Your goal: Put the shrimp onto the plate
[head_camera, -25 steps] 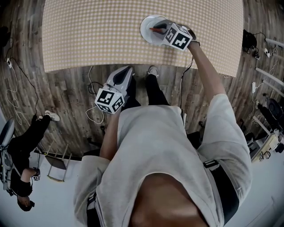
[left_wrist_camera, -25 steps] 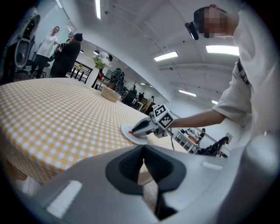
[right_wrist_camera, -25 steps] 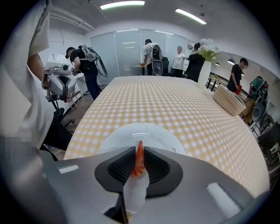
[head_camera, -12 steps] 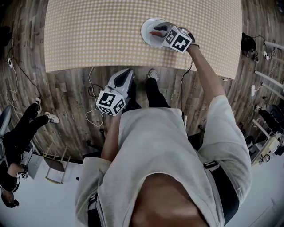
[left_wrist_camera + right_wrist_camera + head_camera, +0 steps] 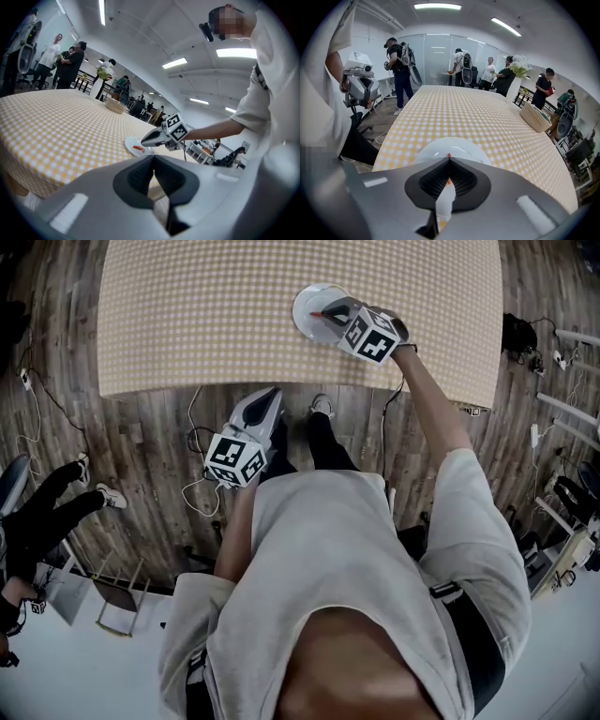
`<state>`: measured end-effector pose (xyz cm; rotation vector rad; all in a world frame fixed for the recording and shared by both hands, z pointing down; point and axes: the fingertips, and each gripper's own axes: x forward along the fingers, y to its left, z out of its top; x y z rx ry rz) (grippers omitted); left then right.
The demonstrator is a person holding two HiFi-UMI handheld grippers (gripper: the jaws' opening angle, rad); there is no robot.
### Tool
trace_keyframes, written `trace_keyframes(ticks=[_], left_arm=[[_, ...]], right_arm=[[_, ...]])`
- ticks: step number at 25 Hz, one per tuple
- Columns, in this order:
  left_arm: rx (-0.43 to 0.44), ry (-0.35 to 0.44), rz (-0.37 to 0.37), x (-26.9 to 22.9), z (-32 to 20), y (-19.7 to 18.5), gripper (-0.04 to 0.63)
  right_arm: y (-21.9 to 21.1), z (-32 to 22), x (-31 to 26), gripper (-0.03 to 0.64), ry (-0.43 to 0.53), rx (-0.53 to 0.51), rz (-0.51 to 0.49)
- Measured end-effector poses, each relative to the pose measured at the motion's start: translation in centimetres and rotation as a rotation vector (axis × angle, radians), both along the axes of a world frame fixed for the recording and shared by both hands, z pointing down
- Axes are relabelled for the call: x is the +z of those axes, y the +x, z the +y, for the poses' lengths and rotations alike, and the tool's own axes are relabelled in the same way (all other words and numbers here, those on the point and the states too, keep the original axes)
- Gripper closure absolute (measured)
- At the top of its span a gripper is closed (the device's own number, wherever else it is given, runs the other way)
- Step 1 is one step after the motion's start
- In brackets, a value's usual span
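Observation:
The white plate (image 5: pixel 307 306) sits near the front edge of the checked table (image 5: pixel 187 315). A thin red shrimp (image 5: pixel 322 313) lies on the plate. My right gripper (image 5: pixel 331 310) hovers low over the plate, jaws shut, its tip just beside the shrimp. In the left gripper view the shrimp (image 5: pixel 138 149) rests on the plate (image 5: pixel 130 142), apart from the right gripper (image 5: pixel 143 139) above it. The right gripper view shows only a red speck of shrimp (image 5: pixel 449 155) past the closed tips (image 5: pixel 449 160). My left gripper (image 5: pixel 273 391) is shut and empty, off the table over the floor.
A woven basket (image 5: pixel 536 117) and a vase of flowers (image 5: pixel 513 86) stand at the table's far right side. Several people stand beyond the table's far end. Cables (image 5: pixel 192 418) lie on the wooden floor below the table's front edge.
The right gripper has drawn back slightly toward the plate's near side, and the shrimp now shows clear of its tip on the plate. The left gripper has hardly moved.

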<state>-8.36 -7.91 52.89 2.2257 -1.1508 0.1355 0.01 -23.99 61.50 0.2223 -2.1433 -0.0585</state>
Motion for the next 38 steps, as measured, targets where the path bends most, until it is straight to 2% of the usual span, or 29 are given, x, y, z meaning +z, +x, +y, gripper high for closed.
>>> trace_keyframes(ticks=[4, 7, 11, 16, 20, 24, 30, 38], left_arm=[[0.003, 0.014, -0.007, -0.5, 0.7, 0.7, 0.586], [0.0, 0.03, -0.007, -1.1, 0.9, 0.9, 0.586], [0.011, 0.058, -0.015, -2.0, 1.5, 1.7, 0.586], [0.028, 0.101, -0.034, -3.7, 2.1, 2.9, 0.586], [0.025, 0.146, -0.065, -5.8, 2.0, 3.5, 0.586], [0.022, 0.2, -0.096, -8.0, 1.6, 4.3, 0.586], [0.02, 0.263, -0.122, -10.5, 2.2, 7.1, 0.586], [0.062, 0.3, -0.114, -11.2, 5.1, 10.6, 0.586]], right_arm=[[0.6, 1.2, -0.4, 0.617, 0.017, 0.003, -0.005], [0.9, 1.7, -1.4, 0.617, 0.029, 0.042, -0.04], [1.9, 1.7, -3.8, 0.617, 0.041, 0.194, -0.156], [4.0, 1.9, -7.6, 0.617, 0.018, 0.436, -0.361], [5.9, 2.4, -11.0, 0.617, 0.0, 0.556, -0.516], [8.1, 3.1, -13.8, 0.617, 0.033, 0.598, -0.599], [10.9, 5.4, -16.3, 0.617, 0.093, 0.61, -0.658], [13.2, 13.3, -17.8, 0.618, 0.154, 0.633, -0.707]])
